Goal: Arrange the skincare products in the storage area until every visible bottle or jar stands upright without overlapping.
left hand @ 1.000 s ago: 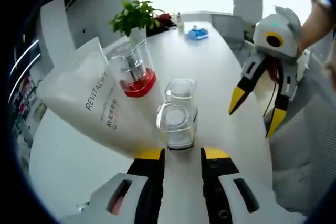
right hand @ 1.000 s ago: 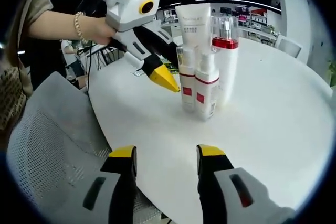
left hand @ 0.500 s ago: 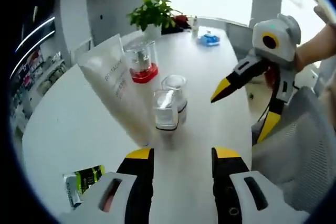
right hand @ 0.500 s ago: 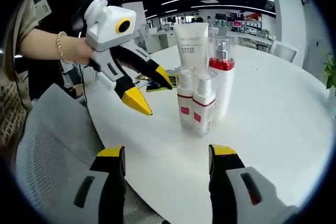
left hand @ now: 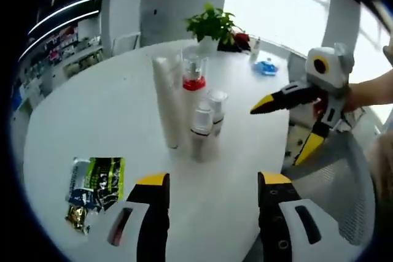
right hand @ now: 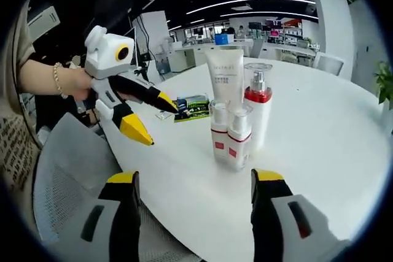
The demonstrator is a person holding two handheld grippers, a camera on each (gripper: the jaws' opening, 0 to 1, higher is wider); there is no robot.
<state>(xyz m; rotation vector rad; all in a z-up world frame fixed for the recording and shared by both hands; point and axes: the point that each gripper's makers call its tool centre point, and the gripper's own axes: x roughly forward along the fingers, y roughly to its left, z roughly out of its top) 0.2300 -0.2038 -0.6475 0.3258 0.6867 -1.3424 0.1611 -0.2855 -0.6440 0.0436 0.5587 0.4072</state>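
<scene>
Products: four stand upright in a tight cluster on the white worktop (right hand: 319, 127), straight ahead of both tools.
Tube: white tube (right hand: 225, 80) on its cap at the back, seen from the right tool.
Pump bottle: red-collared pump bottle (right hand: 258, 105) just beside the tube.
Small bottles: two small spray bottles (right hand: 230, 136) side by side, nearest the right tool.
Left tool: left tool (left hand: 214, 183) jaws spread wide, nothing between them, short of the cluster.
Right tool: right tool (right hand: 193, 179) wide apart too, holding nothing.
Packet: green snack packet (left hand: 95, 188) lies flat, left of the left tool.
Plant: potted plant (left hand: 212, 26) far beyond the cluster.
</scene>
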